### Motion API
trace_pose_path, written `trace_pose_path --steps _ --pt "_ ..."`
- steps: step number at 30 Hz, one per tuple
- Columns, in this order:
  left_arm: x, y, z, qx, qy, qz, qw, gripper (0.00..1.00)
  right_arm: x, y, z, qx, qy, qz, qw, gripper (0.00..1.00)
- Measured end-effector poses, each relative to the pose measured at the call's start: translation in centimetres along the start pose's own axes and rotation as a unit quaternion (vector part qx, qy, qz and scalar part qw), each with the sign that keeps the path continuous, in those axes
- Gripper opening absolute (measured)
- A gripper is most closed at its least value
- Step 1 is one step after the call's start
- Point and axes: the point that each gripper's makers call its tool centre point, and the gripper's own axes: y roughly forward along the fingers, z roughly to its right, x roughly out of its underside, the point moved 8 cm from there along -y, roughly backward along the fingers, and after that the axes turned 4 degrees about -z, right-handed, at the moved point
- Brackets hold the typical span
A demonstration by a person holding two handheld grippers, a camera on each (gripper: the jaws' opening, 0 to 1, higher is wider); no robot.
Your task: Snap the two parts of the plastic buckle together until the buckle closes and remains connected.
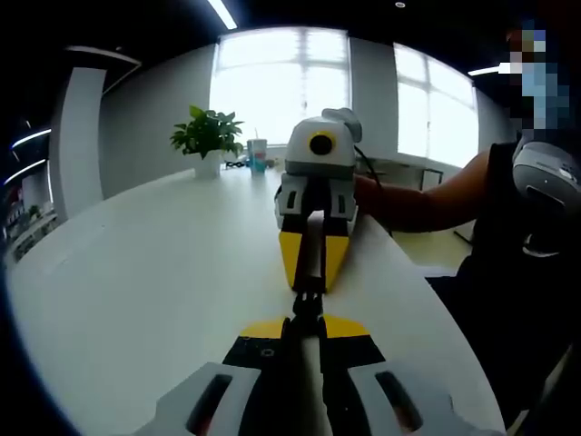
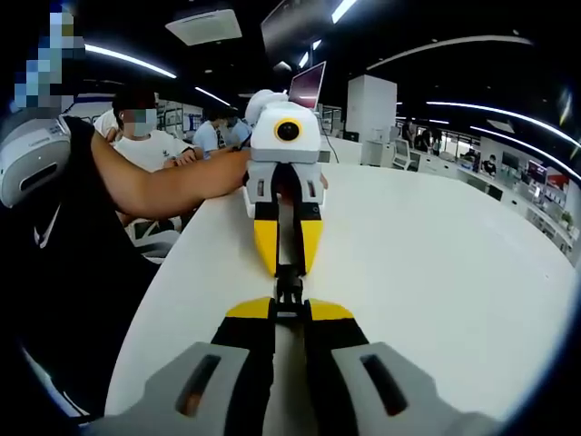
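The black plastic buckle [image 1: 309, 304] spans the short gap between the two grippers, which meet tip to tip above the white table [image 1: 136, 272]. My left gripper [image 1: 307, 324] is shut on the near end. The right gripper [image 1: 309, 280], yellow-tipped, faces me and is shut on the far end. In the right gripper view the buckle [image 2: 289, 289] sits between my right gripper [image 2: 289, 312] and the left gripper [image 2: 289, 269]. The jaws hide most of the buckle, so I cannot tell whether its two parts are latched.
A potted plant [image 1: 207, 138] and a cup [image 1: 258, 153] stand at the far end of the table by the windows. A person's arm [image 2: 172, 186] reaches in along the table edge. A laptop [image 2: 307, 86] and seated people [image 2: 145, 136] are behind.
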Motion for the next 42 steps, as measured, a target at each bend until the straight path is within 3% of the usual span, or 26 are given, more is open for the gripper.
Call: trace_pose_path --steps 42 --pt "-0.68 0.51 0.17 -0.007 0.005 -0.013 0.9999 0.08 0.08 0.43 0.18 -0.010 0.005 0.001 0.9999 0.08"
